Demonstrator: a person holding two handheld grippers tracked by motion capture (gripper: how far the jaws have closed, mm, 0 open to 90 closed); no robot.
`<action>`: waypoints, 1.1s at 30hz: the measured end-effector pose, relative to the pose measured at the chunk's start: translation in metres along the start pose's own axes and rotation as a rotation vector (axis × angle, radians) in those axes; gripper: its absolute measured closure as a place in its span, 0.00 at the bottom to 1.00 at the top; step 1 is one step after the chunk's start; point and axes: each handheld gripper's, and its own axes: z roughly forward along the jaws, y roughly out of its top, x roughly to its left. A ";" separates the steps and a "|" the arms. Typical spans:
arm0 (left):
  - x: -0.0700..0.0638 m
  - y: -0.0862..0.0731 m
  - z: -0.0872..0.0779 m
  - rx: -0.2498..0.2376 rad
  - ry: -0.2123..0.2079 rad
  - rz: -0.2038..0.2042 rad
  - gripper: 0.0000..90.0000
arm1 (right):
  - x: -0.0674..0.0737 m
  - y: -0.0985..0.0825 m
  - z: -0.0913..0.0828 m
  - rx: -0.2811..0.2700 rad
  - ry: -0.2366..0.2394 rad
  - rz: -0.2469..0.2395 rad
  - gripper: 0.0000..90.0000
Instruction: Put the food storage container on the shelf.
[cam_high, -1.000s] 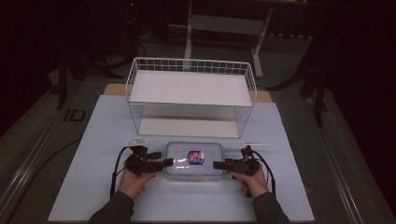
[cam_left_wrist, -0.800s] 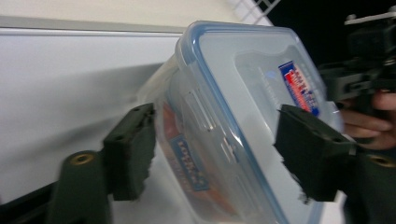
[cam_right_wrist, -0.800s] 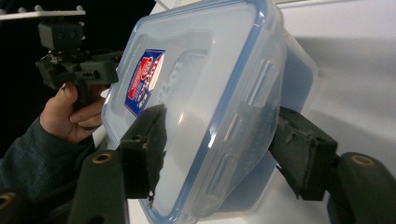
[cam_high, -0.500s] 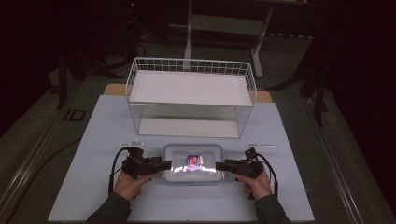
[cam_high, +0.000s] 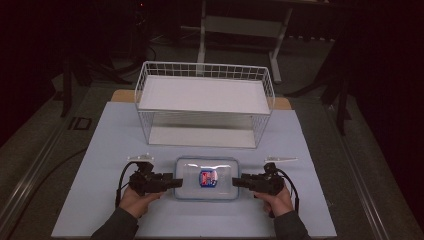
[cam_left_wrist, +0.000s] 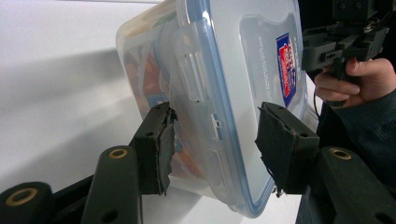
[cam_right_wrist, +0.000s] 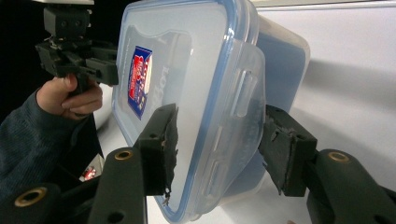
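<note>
A clear plastic food container (cam_high: 206, 178) with a blue-rimmed lid and a red and blue label lies across the front of the pale blue mat. My left gripper (cam_high: 177, 183) holds its left end and my right gripper (cam_high: 236, 182) its right end. In the left gripper view the jaws (cam_left_wrist: 215, 140) have just been closing: one pad sits on the lid, the other on the base wall of the container (cam_left_wrist: 252, 51), with orange contents inside. In the right gripper view the jaws (cam_right_wrist: 217, 144) have likewise closed onto the lid and base of the container (cam_right_wrist: 196, 56).
A white wire rack (cam_high: 205, 95) with a flat upper shelf and an open lower level stands behind the container, mid-table. The mat (cam_high: 100, 200) has free room left and right of my hands. Dark floor and desk legs surround the table.
Both grippers' jaws have narrowed onto the container's ends. The container now sits slightly nearer the person than a second ago. The hands have hardly shifted.
</note>
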 end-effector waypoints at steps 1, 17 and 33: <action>0.000 0.001 -0.001 0.004 -0.005 -0.020 0.54 | 0.001 0.000 0.000 0.003 0.000 -0.004 0.54; -0.007 0.003 -0.009 -0.024 0.030 0.026 0.60 | 0.007 0.001 -0.001 -0.015 -0.008 -0.052 0.58; -0.017 0.012 -0.018 -0.080 0.031 0.056 0.60 | 0.018 0.014 -0.008 -0.063 -0.012 -0.093 0.57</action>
